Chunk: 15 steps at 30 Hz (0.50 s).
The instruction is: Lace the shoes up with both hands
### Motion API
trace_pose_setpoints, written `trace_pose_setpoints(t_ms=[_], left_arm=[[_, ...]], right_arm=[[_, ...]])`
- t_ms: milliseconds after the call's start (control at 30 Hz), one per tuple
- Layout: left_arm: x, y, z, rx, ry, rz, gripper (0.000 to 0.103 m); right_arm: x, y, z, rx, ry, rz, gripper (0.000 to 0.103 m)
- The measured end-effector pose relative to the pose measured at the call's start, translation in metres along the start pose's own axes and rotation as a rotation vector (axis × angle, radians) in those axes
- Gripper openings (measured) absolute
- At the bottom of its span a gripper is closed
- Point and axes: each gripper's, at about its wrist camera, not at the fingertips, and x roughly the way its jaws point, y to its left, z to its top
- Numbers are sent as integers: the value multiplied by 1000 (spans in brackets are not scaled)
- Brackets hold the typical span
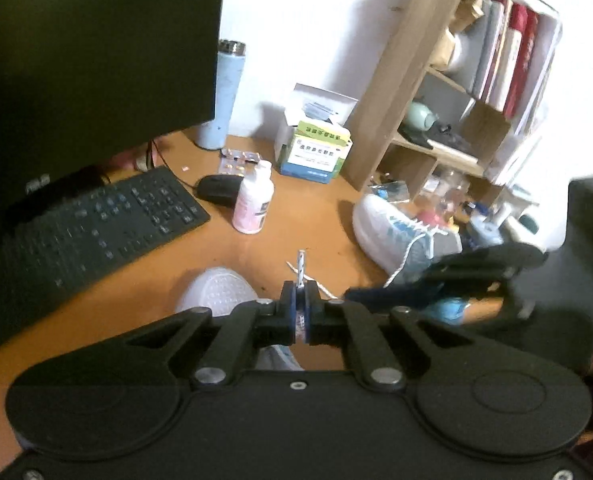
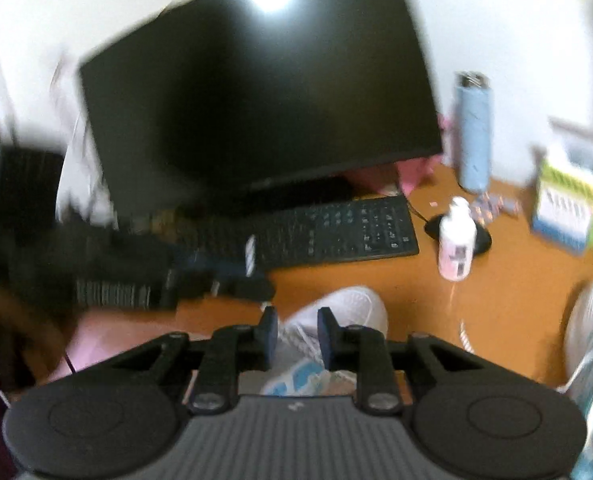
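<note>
We see black keyboard [image 1: 92, 220] far left, pink-white plastic bottle [image 1: 253, 204] mid-desk. Left gripper [image 1: 300, 300] clamped on white-blue lace tip [image 1: 301, 266] above near white mesh sneaker [image 1: 216, 292]. Lace limp, light, slippery; we judge stiff tip best hold. Right gripper [image 2: 296, 336] part-open, empty, over same sneaker. Second white-blue sneaker [image 1: 392, 232] right, before cluttered wooden shelf [image 1: 412, 92].

My orange table [image 1: 308, 220] carries two white shoes [image 1: 392, 228] [image 2: 336, 308], a black keyboard [image 1: 96, 220], mouse [image 1: 216, 189], pink bottle [image 1: 253, 200], blue flask [image 1: 223, 96], boxes [image 1: 316, 148] and a wooden shelf [image 1: 400, 80].
</note>
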Motion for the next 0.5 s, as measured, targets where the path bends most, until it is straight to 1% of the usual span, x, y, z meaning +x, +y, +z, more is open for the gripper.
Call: trace_pose_setpoints(t_ms=[67, 167, 233, 333, 500], left_arm=[[-1, 1, 0, -19, 7, -15, 2], [-3, 1, -1, -30, 14, -27, 2], [-4, 1, -3, -34, 19, -28, 2], [-5, 2, -4, -37, 25, -28, 3], [-10, 4, -4, -48, 14, -28, 5]], right_arm=[[11, 15, -2, -100, 7, -32, 24], [17, 19, -4, -114, -6, -9, 22], [19, 17, -5, -93, -11, 7, 4], [20, 15, -6, -75, -9, 13, 4], [21, 19, -7, -104, 2, -20, 4]])
